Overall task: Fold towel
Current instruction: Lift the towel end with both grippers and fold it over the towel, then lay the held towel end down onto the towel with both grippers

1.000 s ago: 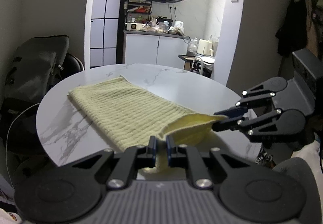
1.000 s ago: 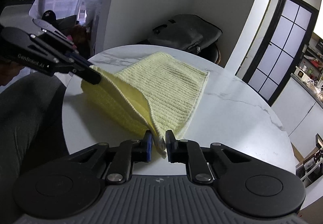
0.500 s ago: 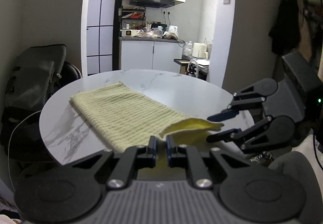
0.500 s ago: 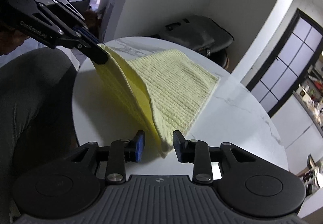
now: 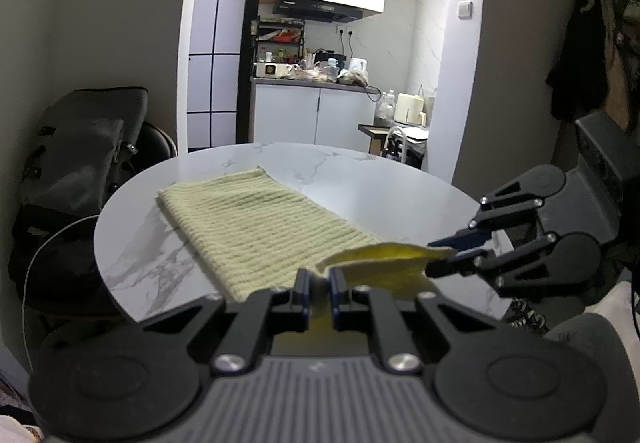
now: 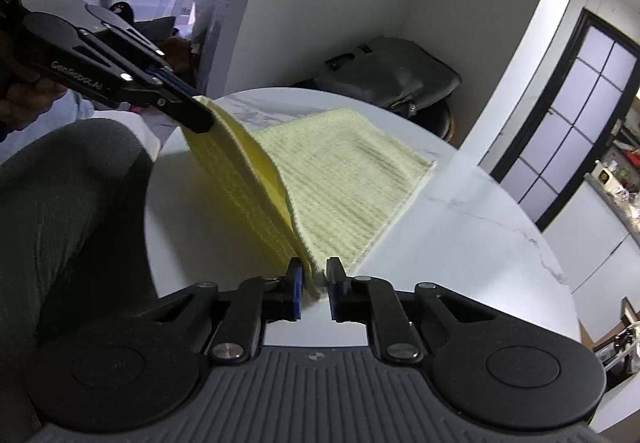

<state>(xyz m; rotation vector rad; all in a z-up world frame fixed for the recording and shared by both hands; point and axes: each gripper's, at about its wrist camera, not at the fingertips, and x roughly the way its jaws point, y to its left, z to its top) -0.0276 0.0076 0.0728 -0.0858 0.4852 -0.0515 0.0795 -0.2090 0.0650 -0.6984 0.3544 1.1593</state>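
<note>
A pale yellow ribbed towel [image 5: 256,219] lies lengthwise on the round white marble table [image 5: 360,179]. Its near edge is lifted off the tabletop. My left gripper [image 5: 319,285] is shut on one near corner. In the right wrist view the left gripper [image 6: 198,119] shows at upper left, pinching that corner high. My right gripper [image 6: 315,281] is shut on the other near corner of the towel [image 6: 344,179]. From the left wrist view the right gripper [image 5: 446,257] pinches the raised yellow flap at the right. The far half of the towel stays flat.
A dark grey bag [image 5: 80,147] sits on a chair beyond the table's left side. A person's dark trouser leg [image 6: 72,219] is close to the near table edge. A kitchen counter [image 5: 316,83] stands through the doorway behind.
My right gripper opened half a second ago and has closed again on the towel corner. Both grippers have lifted the near edge higher, so the flap hangs steeper.
</note>
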